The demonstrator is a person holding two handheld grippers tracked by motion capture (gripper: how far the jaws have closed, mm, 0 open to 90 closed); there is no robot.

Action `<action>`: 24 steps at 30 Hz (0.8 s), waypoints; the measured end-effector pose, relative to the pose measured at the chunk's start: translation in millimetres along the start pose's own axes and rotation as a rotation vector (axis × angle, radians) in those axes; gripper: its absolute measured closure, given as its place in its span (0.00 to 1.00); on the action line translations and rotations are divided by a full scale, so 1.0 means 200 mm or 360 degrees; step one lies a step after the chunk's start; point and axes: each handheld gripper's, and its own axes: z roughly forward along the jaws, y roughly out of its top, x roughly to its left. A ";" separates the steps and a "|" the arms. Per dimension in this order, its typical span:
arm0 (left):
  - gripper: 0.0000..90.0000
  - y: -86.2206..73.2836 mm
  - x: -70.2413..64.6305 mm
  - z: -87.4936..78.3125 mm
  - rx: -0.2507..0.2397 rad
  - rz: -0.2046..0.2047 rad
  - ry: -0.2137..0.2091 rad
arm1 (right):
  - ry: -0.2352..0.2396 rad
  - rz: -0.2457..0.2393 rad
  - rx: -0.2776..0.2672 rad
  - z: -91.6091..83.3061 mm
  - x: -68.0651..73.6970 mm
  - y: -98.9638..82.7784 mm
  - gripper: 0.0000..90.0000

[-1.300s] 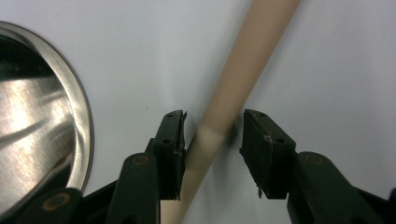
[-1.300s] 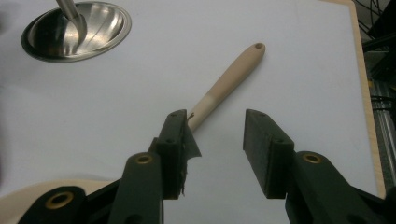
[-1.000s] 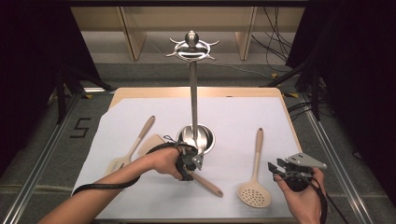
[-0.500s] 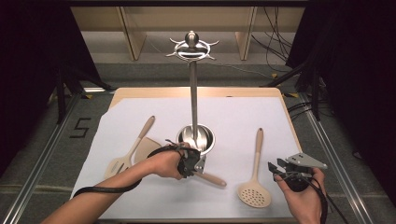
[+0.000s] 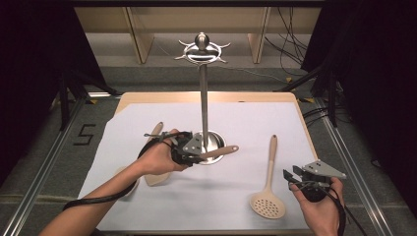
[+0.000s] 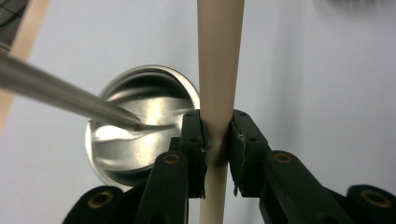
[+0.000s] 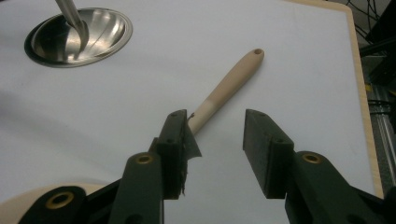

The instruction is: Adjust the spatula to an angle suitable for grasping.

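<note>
Wooden utensil clamped beside the stand base

Wooden utensil [image 6: 217, 70] sits pinched by its handle in the left gripper [image 6: 216, 140], whose jaws have just been closing onto it, lifted in front of the steel stand [image 5: 203, 93]. Its head is hidden, perhaps a spatula. Right of the stand, the right gripper [image 7: 215, 149] hangs open over the slotted spoon [image 5: 268, 187] on the surface [image 5: 246, 118].

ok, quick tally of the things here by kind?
Utensils: 3 (held utensil in the left tool, plain spoon on the left, perforated spoon on the right)
Metal stand: 1
Total: 4
</note>
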 end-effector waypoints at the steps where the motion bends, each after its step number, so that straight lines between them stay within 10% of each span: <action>1: 0.85 -0.01 0.00 -0.02 -0.0063 -0.0057 0.0008 | -0.0002 -0.0002 -0.0002 0.00 0.00 0.00 0.68; 13: 0.85 -0.16 0.04 -0.20 -0.0413 -0.0409 0.0157 | 0.0013 0.0057 0.0000 0.00 0.02 0.00 0.68; 24: 0.85 -0.23 0.04 -0.26 -0.0528 -0.0492 0.0227 | 0.0009 0.0068 -0.0010 0.00 0.03 0.00 0.68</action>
